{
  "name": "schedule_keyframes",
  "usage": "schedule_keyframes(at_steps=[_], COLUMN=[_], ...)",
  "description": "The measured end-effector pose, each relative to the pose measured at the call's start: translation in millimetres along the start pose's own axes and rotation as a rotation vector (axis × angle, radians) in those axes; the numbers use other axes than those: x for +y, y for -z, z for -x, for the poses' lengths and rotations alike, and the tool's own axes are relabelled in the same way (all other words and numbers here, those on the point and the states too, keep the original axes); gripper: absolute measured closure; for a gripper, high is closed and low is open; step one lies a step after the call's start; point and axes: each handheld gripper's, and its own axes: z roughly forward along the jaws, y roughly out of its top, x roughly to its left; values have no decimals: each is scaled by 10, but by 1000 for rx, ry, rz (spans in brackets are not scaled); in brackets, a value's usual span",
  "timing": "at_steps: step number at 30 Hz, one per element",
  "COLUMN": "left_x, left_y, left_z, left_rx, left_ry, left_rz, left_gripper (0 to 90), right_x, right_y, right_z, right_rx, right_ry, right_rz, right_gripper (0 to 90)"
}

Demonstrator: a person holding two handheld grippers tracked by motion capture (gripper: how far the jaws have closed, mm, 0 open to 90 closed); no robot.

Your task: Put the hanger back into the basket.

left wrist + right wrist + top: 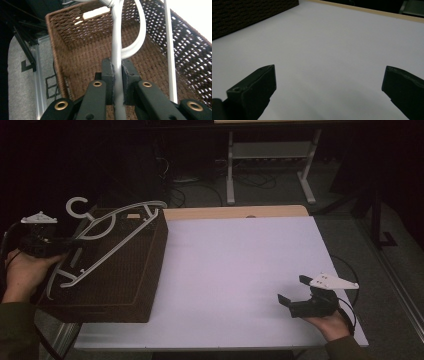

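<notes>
Overhead, in the high view, one white clothes hanger (107, 237) is seen lying slanted over one brown wicker basket (145, 285), its hook jutting past the basket's far left corner; the left gripper (50, 245) is held at the hanger's near left end. The work is judged to be at its middle: the hanger is gripped, but whether it is being lowered in or lifted out cannot be told, and it is not yet resting clear of the rim. One white table (240, 270) is counted, and the right gripper (295, 295) is held low over its near right corner, well apart from the basket. Next, in the left gripper view, the jaws are seen closed tight on a white bar of the hanger (117, 75), with the basket's woven floor (82, 65) below and nothing else lying in it. Lastly, in the right gripper view, the jaws are spread wide with nothing between them, bare tabletop (332, 50) ahead and the basket's side (242, 15) at the upper left.
</notes>
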Motion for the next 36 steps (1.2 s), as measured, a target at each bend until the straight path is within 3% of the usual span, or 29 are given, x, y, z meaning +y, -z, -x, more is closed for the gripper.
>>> schedule_keyframes(at_steps=[6,13,25,30,32,34,36], left_x=[-88,-173,-228,-237,-251,-256,-259], left_y=[17,-69,-290,-355,-356,-339,-325], left_z=[-105,-144,-93,-80,-95,-121,-124], left_rx=[24,55,51,41,22,8,1], left_ry=[22,9,-31,-23,-10,23,23], left_rz=[-14,-62,-132,-147,-129,-109,-100], left_gripper=[828,827,825,821,778,638,626], right_x=[1,0,0,0,0,1,2], right_y=[-6,0,3,8,11,15,16], right_z=[-2,1,4,7,11,12,10], right_rx=[2,-2,-2,-4,-5,-5,-5], right_ry=[0,-6,-8,-4,-3,-1,-2], right_rz=[-1,-2,-3,-1,2,2,3], right_gripper=[0,0,0,0,0,0,0])
